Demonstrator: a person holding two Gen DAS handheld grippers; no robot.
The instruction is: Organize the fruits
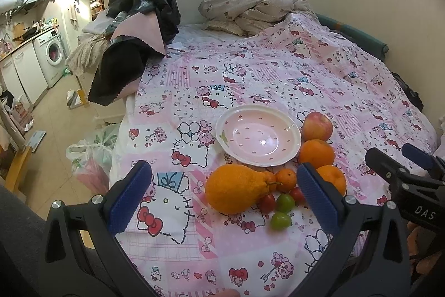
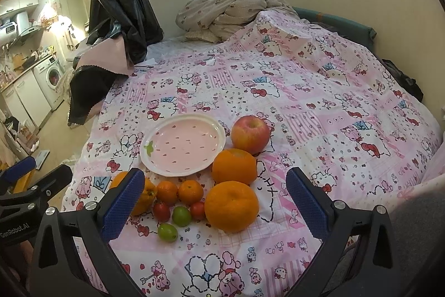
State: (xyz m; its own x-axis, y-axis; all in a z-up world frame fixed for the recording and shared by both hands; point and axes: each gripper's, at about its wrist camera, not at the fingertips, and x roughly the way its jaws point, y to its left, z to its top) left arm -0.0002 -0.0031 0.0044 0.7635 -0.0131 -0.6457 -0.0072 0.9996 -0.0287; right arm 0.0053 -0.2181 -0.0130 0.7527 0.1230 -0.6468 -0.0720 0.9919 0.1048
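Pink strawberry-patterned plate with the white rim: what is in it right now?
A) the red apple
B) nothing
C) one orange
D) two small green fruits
B: the pink strawberry-patterned plate is bare in both wrist views, while the red apple, the oranges and the small green fruits all lie on the pink cartoon bedsheet beside or in front of it.

You see a pink and white patchwork bedsheet (image 2: 319,102) printed with cartoon cats and red bows. The plate (image 2: 167,169) has a white rim, a pale pink centre with small dark pink flecks, and 1 green leaf mark. The apple (image 2: 250,134) is red blushed with yellow. The 2 oranges (image 2: 234,166) and 2 mandarins (image 2: 190,191) are bright orange. You see 2 green fruits (image 2: 181,216) and 2 small red ones (image 2: 161,211). Both grippers' pads (image 2: 304,202) are dark blue on black frames. The crumpled blanket (image 2: 222,10) is beige with small brown prints.
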